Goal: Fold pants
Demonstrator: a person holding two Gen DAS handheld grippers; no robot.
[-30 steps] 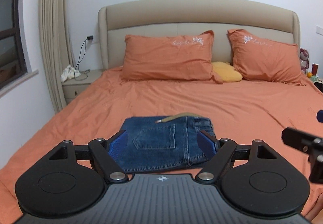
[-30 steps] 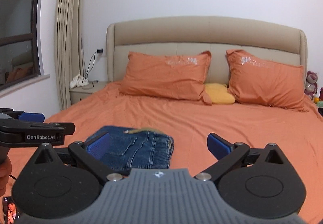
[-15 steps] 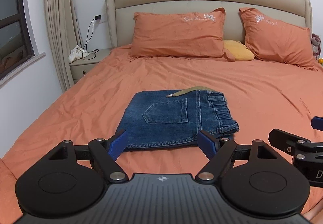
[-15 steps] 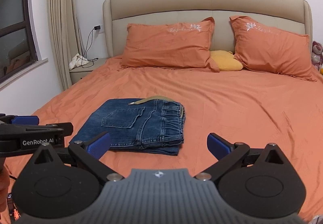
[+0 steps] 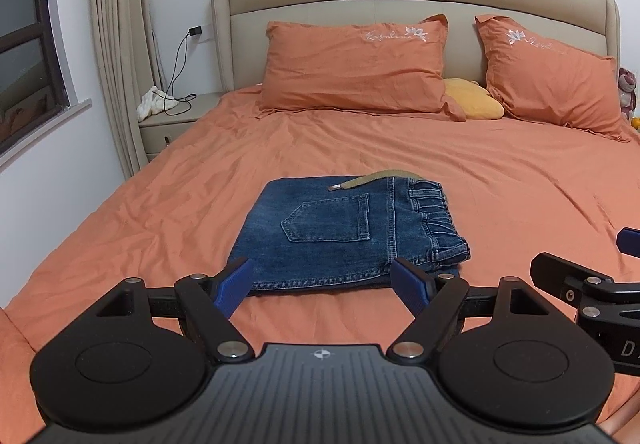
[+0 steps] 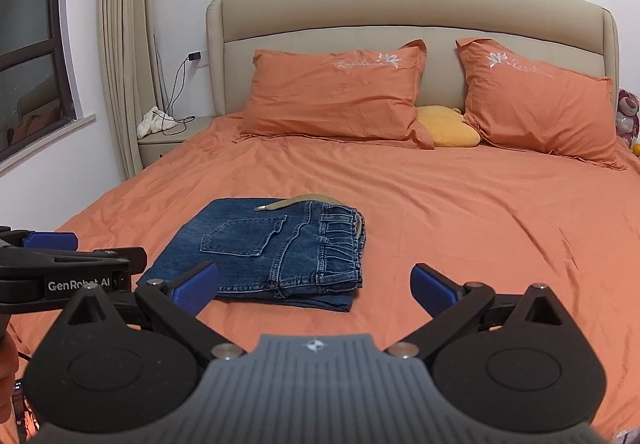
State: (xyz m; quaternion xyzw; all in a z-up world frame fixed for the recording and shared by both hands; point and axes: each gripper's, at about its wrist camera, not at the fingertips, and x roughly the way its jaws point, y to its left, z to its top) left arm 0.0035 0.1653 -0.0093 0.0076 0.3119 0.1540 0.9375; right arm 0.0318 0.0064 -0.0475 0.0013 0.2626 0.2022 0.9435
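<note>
We count one pair of folded jeans (image 5: 344, 232), lying flat on the orange bed (image 5: 500, 195) toward its near half, back pocket up, waistband to the right. One olive belt strap (image 5: 372, 178) lies across the far edge of the jeans.

Left tool (image 5: 324, 286): jaws spread wide, holding nothing, just short of the near edge of the jeans. Right tool (image 6: 316, 286): likewise spread apart and empty, to the right of the left one; the jeans sit ahead of its left finger.

Pillows: two orange pillows (image 6: 336, 95) against the beige headboard (image 6: 400, 7), each with white embroidered script and a flower; we cannot read the script. One yellow cushion (image 6: 448, 131) between them.

Writing: "GenRobot AI" on the side of the left tool in the right wrist view.

One nightstand (image 5: 172, 123), one white bundle (image 5: 154, 107), one plugged-in black cable (image 5: 182, 55), one plush toy (image 6: 626, 111) at the right edge.
</note>
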